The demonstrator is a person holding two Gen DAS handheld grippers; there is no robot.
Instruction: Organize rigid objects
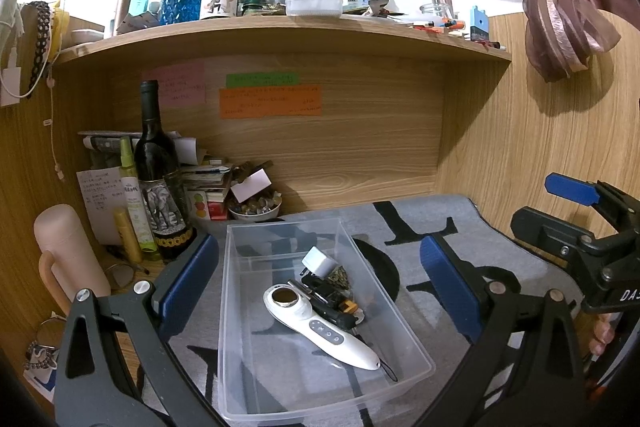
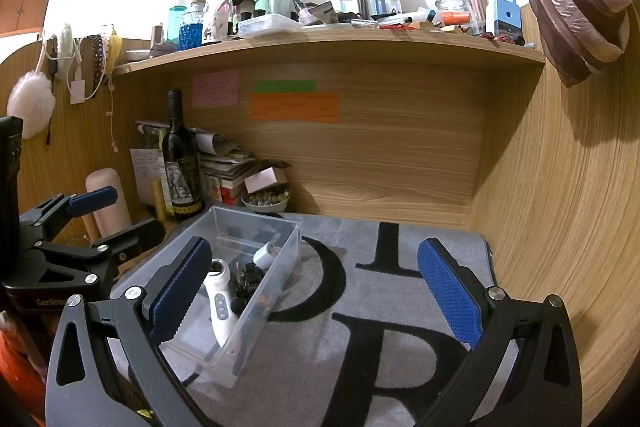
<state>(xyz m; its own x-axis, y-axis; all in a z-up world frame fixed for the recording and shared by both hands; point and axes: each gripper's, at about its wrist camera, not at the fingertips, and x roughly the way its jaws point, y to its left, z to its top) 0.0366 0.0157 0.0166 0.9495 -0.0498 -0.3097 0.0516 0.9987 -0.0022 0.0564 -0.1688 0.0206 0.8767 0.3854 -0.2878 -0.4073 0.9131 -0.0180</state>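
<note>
A clear plastic bin (image 1: 240, 311) (image 2: 286, 259) stands on the grey mat. Inside lie a white handheld device (image 1: 320, 331) (image 2: 220, 303), a white plug adapter (image 1: 318, 261) (image 2: 265, 254) and small black items (image 1: 328, 297) (image 2: 246, 281). My left gripper (image 1: 318, 291) is open and empty, its blue pads either side of the bin. My right gripper (image 2: 316, 291) is open and empty over the mat, right of the bin; it also shows in the left wrist view (image 1: 576, 211). The left gripper shows at the left of the right wrist view (image 2: 108, 215).
A wine bottle (image 1: 160, 183), spray bottles (image 1: 134, 203), a pink flask (image 1: 66, 259), stacked papers and a small bowl (image 1: 256, 211) crowd the back left corner. A cluttered shelf (image 1: 280, 31) hangs overhead. Wood panels wall the back and right. The grey lettered mat (image 2: 380, 327) covers the desk.
</note>
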